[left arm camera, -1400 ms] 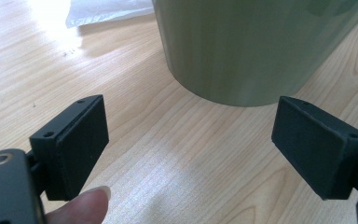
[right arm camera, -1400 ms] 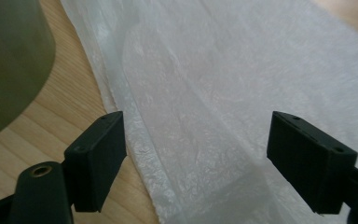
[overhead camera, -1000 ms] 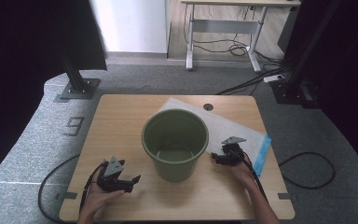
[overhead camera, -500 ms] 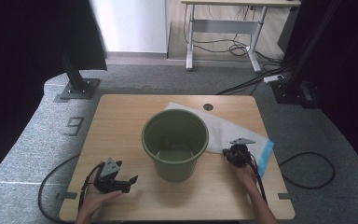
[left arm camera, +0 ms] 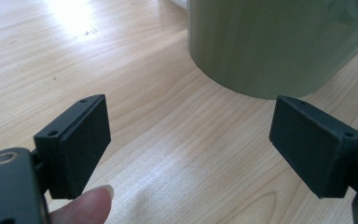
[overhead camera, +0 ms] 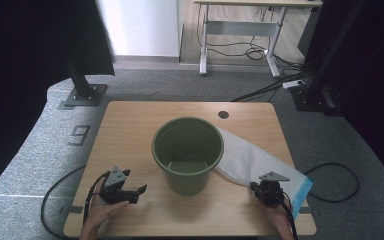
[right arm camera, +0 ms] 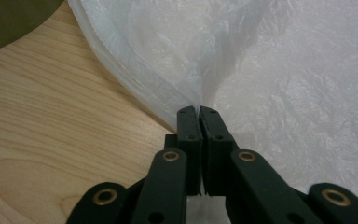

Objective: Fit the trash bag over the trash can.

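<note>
Light wooden surface (overhead camera: pixel 130 130) with rounded corners, a small round hole (overhead camera: pixel 223 114) near its far edge, standing on grey carpet; black frame posts at far left and far right, a white desk frame and loose cables on the floor beyond. Green bucket (overhead camera: pixel 188 154) upright at the middle of the surface, open top, inside looks empty apart from a pale patch at the bottom. White plastic bag (overhead camera: pixel 252 160) lying flat to the right of the bucket, running from behind the bucket's right side toward the near right corner, where a blue strip marks its end; its far end touches or tucks against the bucket wall, cannot tell which. Right tool (overhead camera: pixel 266 192) at the near right, resting on the bag's near edge, hand behind it at the surface edge. In the right gripper view the right tool (right arm camera: pixel 199 112) has its jaws pressed together on a raised fold of the thin bag film, which gathers into a pinched ridge above the tips; the bag's doubled edge curves away to the left over bare wood. Left tool (overhead camera: pixel 139 190) at the near left, pointing right toward the bucket, well apart from the bag. In the left gripper view the left tool (left arm camera: pixel 189 135) is spread wide, nothing between the pads, bare wood beneath, bucket wall just ahead but not touched; a fingertip (left arm camera: pixel 86 205) shows by the left jaw.
</note>
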Available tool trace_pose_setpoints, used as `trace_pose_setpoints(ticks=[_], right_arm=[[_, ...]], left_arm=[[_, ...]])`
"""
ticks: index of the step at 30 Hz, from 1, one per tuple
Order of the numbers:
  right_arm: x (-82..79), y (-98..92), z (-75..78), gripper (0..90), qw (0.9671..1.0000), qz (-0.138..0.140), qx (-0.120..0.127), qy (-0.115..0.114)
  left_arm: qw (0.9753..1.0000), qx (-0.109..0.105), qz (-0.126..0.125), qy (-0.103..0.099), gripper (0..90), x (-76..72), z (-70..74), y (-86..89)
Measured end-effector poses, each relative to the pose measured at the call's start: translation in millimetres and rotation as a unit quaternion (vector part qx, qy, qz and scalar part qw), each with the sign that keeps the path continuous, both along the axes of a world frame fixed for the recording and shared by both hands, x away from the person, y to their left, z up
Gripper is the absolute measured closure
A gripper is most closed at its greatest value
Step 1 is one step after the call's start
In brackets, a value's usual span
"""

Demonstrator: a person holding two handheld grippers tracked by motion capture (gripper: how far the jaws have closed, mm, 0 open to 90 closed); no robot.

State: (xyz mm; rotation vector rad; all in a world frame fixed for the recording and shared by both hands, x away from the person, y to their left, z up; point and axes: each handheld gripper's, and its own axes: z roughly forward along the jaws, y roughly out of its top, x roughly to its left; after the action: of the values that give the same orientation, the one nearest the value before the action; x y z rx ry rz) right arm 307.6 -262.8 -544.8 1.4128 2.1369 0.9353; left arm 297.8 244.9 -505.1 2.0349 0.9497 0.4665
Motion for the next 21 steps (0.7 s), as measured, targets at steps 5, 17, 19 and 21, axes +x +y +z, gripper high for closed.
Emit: trace_pose_setpoints(ticks=[5,17,19,21], right_arm=[[1.3,11.5,9.8,57.1,0.9995,0.011,0.01,-0.028],[46.2,70.4,7.9,41.6,0.9938,0.107,0.001,-0.029],[50.7,75.6,7.0,41.7,0.9932,0.112,-0.002,-0.034],[55.3,78.8,6.4,47.2,0.9933,0.109,-0.008,-0.037]], left_arm=[[1.0,-0.004,0.002,-0.003,12.5,0.2,1.8,2.4],[1.0,0.001,0.003,0.005,13.0,3.4,-3.1,1.0],[1.0,0.001,0.005,0.006,12.9,4.2,-3.7,1.7],[1.0,0.001,0.007,0.007,13.1,5.1,-4.1,2.4]])
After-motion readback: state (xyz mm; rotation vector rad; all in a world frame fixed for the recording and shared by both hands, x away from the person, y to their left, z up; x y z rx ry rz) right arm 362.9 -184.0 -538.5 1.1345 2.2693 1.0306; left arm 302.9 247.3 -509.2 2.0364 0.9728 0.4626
